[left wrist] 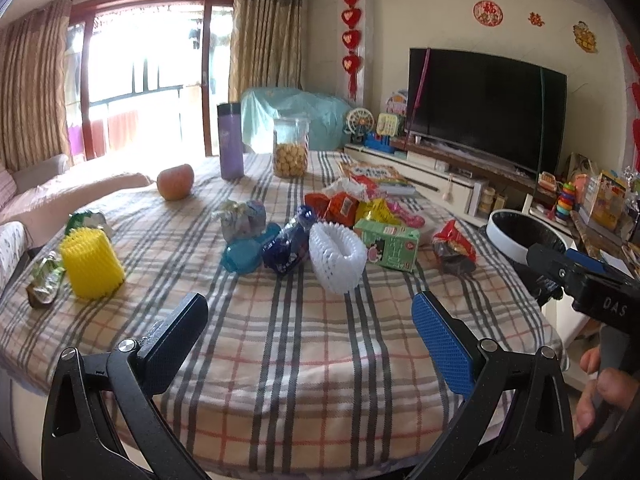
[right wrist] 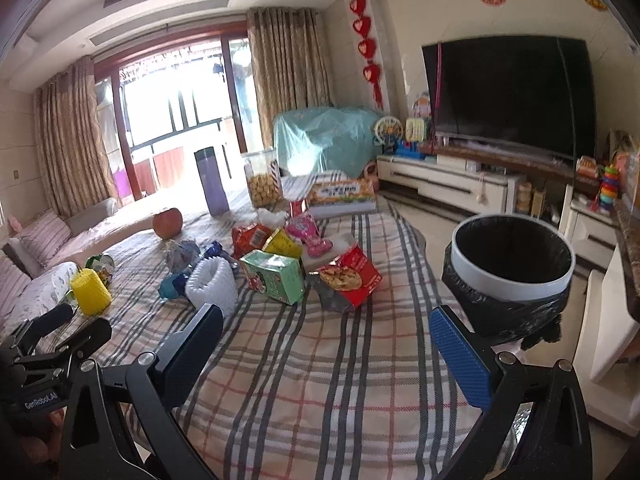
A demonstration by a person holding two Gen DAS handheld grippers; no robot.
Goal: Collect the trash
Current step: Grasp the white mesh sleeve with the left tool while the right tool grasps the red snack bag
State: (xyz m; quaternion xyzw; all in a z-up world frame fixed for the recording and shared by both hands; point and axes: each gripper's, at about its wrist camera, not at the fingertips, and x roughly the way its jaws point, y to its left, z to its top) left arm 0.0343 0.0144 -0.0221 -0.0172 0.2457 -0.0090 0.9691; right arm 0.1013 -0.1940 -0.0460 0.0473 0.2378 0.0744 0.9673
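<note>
Trash lies on a checked tablecloth (left wrist: pixel 280 340): a white foam net (left wrist: pixel 338 258), a green carton (left wrist: pixel 388 244), a red wrapper (left wrist: pixel 454 246), a blue wrapper (left wrist: pixel 286 246) and a yellow foam net (left wrist: pixel 92 264). A white bin with a black liner (right wrist: pixel 512 276) stands off the table's right edge. My left gripper (left wrist: pixel 310 340) is open and empty above the near cloth. My right gripper (right wrist: pixel 326 356) is open and empty, near the table's right side, left of the bin. The green carton (right wrist: pixel 274 276) and red wrapper (right wrist: pixel 348 276) lie ahead of it.
An apple (left wrist: pixel 176 182), a purple flask (left wrist: pixel 230 142) and a cookie jar (left wrist: pixel 290 148) stand at the table's far end. A book (left wrist: pixel 376 176) lies far right. A sofa (left wrist: pixel 36 200) is left; a TV (left wrist: pixel 486 110) and cabinet are right.
</note>
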